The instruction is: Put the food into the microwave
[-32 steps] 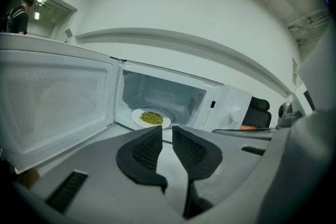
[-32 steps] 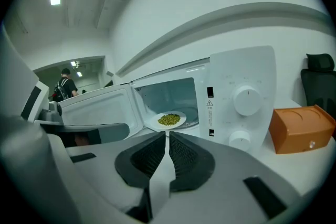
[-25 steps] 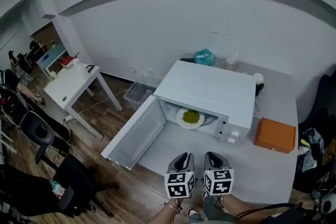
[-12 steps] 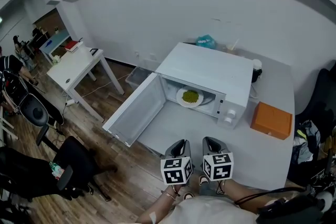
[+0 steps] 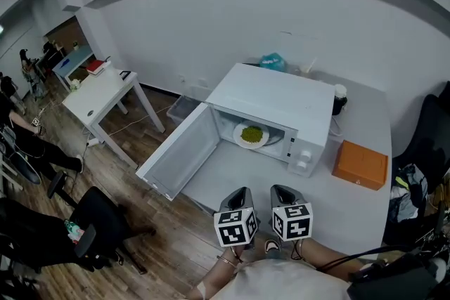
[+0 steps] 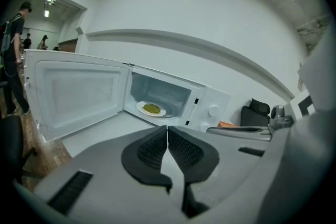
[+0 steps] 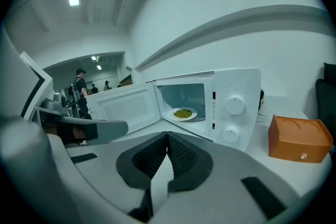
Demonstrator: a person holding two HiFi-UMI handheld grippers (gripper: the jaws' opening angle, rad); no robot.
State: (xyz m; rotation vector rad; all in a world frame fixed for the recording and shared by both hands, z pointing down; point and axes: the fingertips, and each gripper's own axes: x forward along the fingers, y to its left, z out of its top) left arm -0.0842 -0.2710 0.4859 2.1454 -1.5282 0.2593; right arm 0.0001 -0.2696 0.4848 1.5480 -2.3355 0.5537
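Head view coverage is filled mostly by a white microwave (image 5: 281,105) set on a grey table (image 5: 351,211), with its door (image 5: 184,154) swung wide open to the left. A white plate (image 5: 249,139) carrying green food (image 5: 252,133) is seen lying inside the cavity. An orange box (image 5: 360,165) is placed on the table to the right of the microwave, near it but not touching.

The left gripper (image 5: 239,193) and the right gripper (image 5: 281,191) are held side by side over the near edge of the table, well apart from the microwave and pointed toward it. In the left gripper view the jaws are shown pressed together with nothing between them. In the right gripper view the jaws are likewise seen closed on nothing, and two dials (image 7: 235,105) are visible on the control panel.
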